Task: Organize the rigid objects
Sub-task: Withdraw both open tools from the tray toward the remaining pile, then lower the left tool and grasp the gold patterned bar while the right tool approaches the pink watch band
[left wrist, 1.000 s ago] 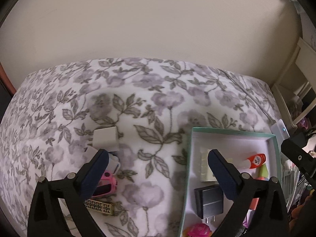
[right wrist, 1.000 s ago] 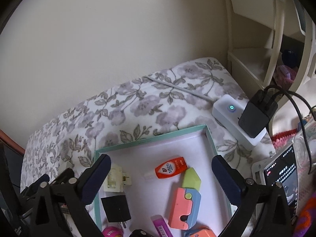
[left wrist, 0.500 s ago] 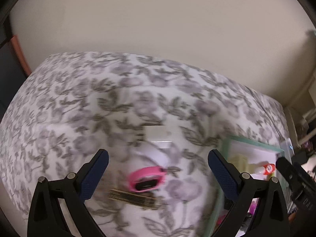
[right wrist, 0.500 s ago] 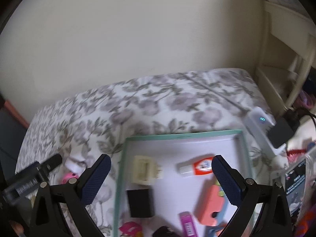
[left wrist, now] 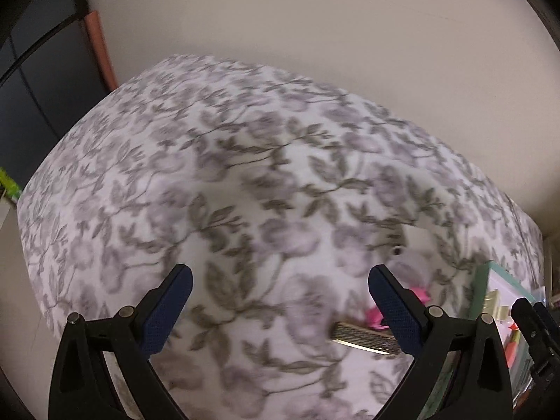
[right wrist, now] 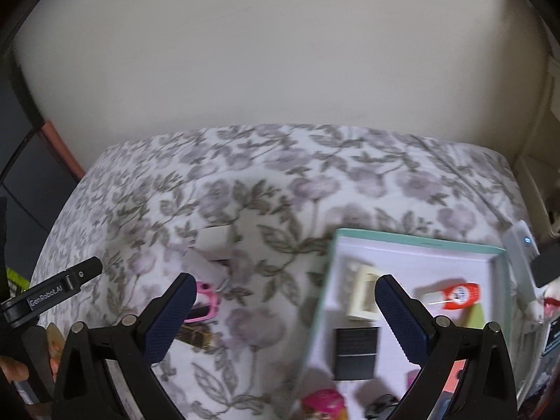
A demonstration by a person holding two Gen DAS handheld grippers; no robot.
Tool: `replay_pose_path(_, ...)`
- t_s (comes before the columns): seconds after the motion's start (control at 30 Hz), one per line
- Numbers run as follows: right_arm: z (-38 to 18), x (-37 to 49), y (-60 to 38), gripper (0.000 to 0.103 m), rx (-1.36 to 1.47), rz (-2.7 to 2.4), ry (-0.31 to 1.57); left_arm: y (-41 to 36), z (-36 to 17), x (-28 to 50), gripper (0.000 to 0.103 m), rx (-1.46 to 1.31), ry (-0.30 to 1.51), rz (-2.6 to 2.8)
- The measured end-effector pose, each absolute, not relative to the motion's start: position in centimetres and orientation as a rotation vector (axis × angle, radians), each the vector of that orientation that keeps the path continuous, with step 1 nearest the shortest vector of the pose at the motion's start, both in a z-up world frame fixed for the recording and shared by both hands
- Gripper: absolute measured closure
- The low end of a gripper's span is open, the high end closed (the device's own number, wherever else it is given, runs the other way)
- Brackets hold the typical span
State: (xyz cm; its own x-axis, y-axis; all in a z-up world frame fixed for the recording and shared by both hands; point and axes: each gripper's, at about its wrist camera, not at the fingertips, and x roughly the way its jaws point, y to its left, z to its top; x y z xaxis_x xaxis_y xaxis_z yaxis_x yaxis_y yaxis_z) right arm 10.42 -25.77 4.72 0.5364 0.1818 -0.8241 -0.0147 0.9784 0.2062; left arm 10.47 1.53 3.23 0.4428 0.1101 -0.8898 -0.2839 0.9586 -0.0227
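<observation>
Both hand-held grippers, left (left wrist: 280, 292) and right (right wrist: 285, 301), are wide open and empty. Loose pink item (right wrist: 206, 301) and patterned bar (left wrist: 365, 337) lie on the bed (left wrist: 245, 175), at 9 o'clock of the tray (right wrist: 318, 315). Risk, judged: soft bedding yields, so a closing grip may slip or snag fabric.
</observation>
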Motion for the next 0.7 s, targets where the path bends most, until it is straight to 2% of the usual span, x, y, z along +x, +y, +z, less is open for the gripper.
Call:
replay_pose_path(0.5, -0.9, 11.5, -21.0, 0.0, 0.115, 0.174, 1.148, 0.8, -2.1, 10.6, 0.002, -0.197, 1.268, 0.198)
replay_pose_path(0.7, -1.2, 11.4, -21.4, 0.0, 0.11, 0.167, 1.157, -0.3, -3.4, 10.6, 0.002, -0.186, 1.308, 0.178)
